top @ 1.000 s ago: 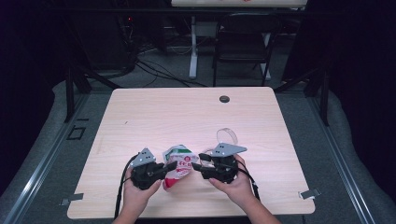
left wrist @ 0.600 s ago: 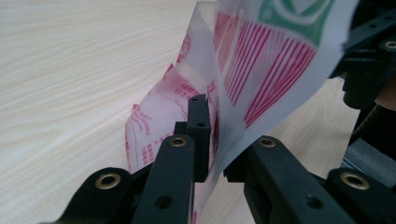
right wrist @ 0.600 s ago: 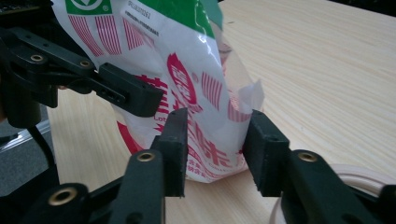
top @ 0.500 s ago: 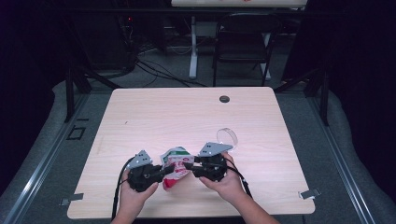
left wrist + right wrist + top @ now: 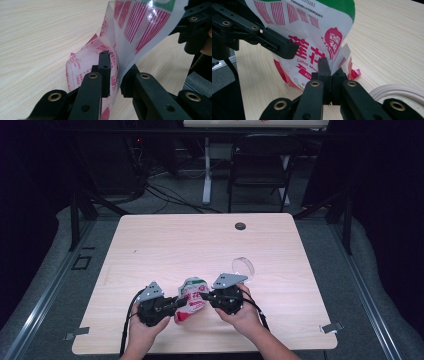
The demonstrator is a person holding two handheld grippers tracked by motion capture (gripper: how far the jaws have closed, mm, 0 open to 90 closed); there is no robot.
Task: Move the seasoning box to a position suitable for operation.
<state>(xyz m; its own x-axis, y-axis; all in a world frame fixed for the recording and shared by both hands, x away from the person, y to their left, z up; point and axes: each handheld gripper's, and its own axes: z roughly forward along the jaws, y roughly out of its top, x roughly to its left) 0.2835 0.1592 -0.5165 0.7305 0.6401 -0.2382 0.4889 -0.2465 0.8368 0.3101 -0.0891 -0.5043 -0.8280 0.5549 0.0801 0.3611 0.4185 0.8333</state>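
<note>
Table (image 5: 165, 240) | right gripper (image 5: 206, 296) fingers just closed on bag (image 5: 191, 293)

Bag (image 5: 312, 32) reads "Lotus", seemingly "2070261" (top edge cropped).

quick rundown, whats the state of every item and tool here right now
bag: upright off the table, crumpled, held from both sides
left tool: jaws have just been opening a little, bag film between them, pads look close on it
right tool: jaws have just been closing, now shut on the bag's edge
clear tape roll: lying on the table, untouched
table: bare wood top
</note>
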